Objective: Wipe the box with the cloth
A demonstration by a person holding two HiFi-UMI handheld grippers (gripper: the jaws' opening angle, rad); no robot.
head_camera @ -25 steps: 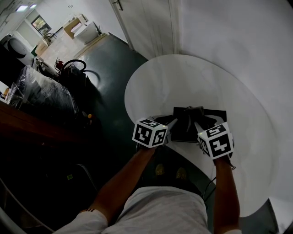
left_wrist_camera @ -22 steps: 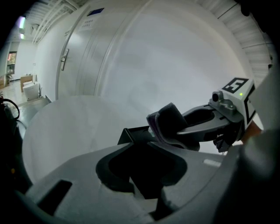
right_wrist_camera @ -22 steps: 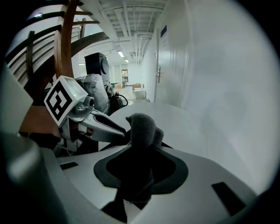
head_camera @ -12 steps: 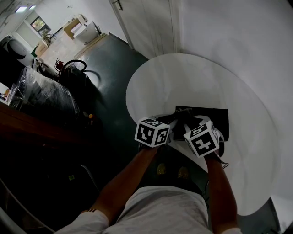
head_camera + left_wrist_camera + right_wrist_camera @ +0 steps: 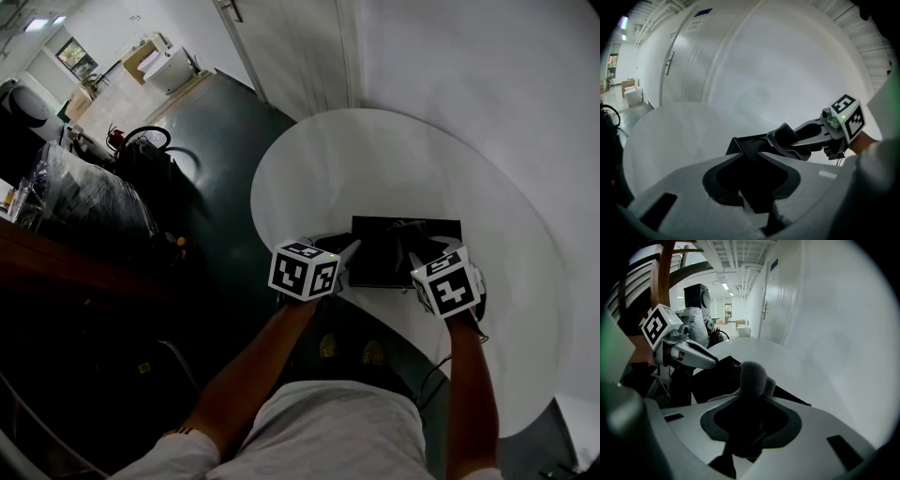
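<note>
Wiping appears to be in progress (how much is covered cannot be told). The right gripper [image 5: 751,399] has its jaws clamped on the grey cloth [image 5: 752,373], which is pressed to the top of the box [image 5: 403,248]. The box is flat and black, at the near edge of the round white surface [image 5: 375,159]. The left gripper [image 5: 747,157] jaws pinch its left corner.

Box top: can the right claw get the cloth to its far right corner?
Probably yes: the right claw holds the cloth over the box, that corner is bare, and the left claw grips the near left edge.
</note>
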